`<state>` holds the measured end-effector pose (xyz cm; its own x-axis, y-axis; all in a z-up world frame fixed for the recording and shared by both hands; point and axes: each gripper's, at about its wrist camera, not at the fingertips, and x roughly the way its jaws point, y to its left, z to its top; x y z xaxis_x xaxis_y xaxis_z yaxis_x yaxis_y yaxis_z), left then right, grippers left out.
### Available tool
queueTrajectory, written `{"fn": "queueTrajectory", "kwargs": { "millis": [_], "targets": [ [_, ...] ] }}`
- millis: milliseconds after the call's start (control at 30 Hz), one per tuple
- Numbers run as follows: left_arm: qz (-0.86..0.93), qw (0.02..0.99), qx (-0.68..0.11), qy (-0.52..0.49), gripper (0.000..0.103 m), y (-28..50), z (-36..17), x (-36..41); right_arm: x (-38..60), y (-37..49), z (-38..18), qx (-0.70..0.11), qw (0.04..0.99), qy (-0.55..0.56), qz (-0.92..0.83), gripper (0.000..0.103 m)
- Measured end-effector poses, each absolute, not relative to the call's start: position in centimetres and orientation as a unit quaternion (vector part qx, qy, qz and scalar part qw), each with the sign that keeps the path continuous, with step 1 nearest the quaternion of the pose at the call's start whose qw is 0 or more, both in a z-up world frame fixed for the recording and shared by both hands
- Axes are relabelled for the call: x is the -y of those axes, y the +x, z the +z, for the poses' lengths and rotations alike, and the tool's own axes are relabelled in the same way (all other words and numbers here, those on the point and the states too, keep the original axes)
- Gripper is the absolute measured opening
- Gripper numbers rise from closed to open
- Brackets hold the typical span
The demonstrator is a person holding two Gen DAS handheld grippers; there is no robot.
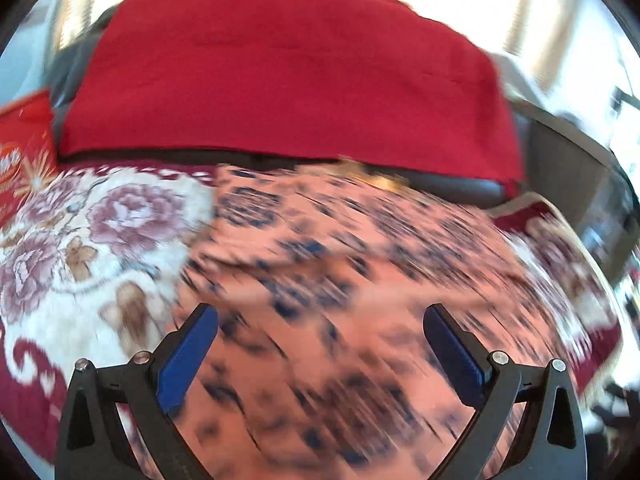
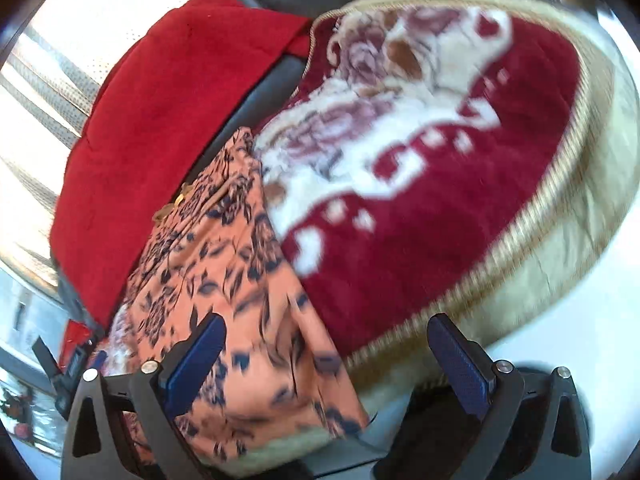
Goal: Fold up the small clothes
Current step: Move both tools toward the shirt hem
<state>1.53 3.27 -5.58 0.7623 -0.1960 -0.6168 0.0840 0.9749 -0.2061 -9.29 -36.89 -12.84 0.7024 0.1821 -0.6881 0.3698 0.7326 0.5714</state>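
Your left gripper (image 1: 320, 320) and right gripper (image 2: 326, 332) are hovering spread over the peach floral garment (image 1: 320, 280), which is lying lengthwise toward the red cushion (image 1: 280, 72).

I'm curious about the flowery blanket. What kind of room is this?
Probably a living room at home: a plush flowered blanket covers a dark sofa seat, a red throw drapes its back, and bright windows stand behind.

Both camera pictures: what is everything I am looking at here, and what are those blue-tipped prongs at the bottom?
Small garment: one, peach with dark blue flowers, lying on the blanket.
Floral blanket: one, maroon and cream with a gold edge, under the garment.
Red cloth: one, plain red, draped behind the blanket.
Red patterned cushion: one, far left edge.
Left gripper: black, blue pads, open above the garment.
Right gripper: same, open, over garment and blanket.
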Motion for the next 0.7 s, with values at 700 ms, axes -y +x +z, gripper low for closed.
{"fn": "queueTrajectory", "kwargs": {
  "millis": [700],
  "targets": [
    [0.034, 0.855, -0.477, -0.198, 0.102, -9.4, -10.7, -13.2, 35.4, -6.3, -15.8, -0.448, 0.817, 0.361, 0.039, 0.075]
  ]
}}
